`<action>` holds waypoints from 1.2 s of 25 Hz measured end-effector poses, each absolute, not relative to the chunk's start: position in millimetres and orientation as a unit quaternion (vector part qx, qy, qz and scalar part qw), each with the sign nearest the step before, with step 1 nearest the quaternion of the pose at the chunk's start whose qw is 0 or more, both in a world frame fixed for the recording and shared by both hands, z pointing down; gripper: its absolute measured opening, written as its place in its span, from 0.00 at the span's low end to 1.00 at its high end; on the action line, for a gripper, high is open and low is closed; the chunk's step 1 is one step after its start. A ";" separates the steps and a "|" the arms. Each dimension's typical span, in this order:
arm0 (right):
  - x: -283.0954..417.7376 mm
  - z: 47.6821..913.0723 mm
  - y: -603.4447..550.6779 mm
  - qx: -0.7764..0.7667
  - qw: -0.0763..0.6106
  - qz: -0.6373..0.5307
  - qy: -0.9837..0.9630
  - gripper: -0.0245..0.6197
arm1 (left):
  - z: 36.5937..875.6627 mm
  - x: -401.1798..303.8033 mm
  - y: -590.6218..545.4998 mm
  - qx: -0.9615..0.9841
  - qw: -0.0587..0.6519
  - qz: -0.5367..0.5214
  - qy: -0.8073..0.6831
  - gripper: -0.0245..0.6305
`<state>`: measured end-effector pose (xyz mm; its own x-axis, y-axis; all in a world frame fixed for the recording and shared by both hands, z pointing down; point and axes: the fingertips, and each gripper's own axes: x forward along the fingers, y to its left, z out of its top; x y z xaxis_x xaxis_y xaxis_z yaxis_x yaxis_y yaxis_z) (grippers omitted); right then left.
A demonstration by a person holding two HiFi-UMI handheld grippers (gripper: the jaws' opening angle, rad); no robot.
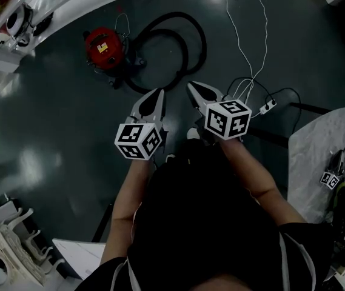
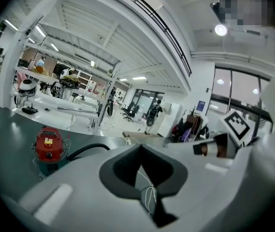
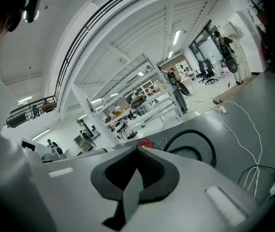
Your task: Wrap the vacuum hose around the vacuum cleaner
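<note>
- Left gripper (image 1: 157,94): jaws closed together, nothing between them.
- Right gripper (image 1: 193,88): the same, empty.
- Red vacuum cleaner (image 1: 104,47) stands on the floor (image 1: 51,132), well ahead of both.
- Black hose (image 1: 204,44) lies in loose loops beside it.

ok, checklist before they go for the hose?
1. Red canister vacuum cleaner upright: ok.
2. Black corrugated hose unwrapped, looped on the floor: ok.
3. Left claw and right claw open for a grab: not ok, both shut, empty.
4. Claws at the hose: not ok, short of it.
5. Thin white cable off the hose: ok.
6. Hose's free end found: cannot tell.
</note>
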<state>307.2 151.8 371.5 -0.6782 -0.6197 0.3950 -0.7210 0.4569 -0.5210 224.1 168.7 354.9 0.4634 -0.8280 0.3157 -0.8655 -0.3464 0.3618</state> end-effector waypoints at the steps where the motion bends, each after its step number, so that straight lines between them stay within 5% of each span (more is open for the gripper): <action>1: 310.4 372.5 148.3 0.393 0.074 0.342 -0.850 0.03 | 356.6 227.2 164.4 0.820 0.244 0.042 -0.517 0.05; 30: 341.6 420.7 51.9 0.441 0.111 0.364 -0.813 0.03 | 410.4 249.6 55.9 0.838 0.285 0.091 -0.455 0.05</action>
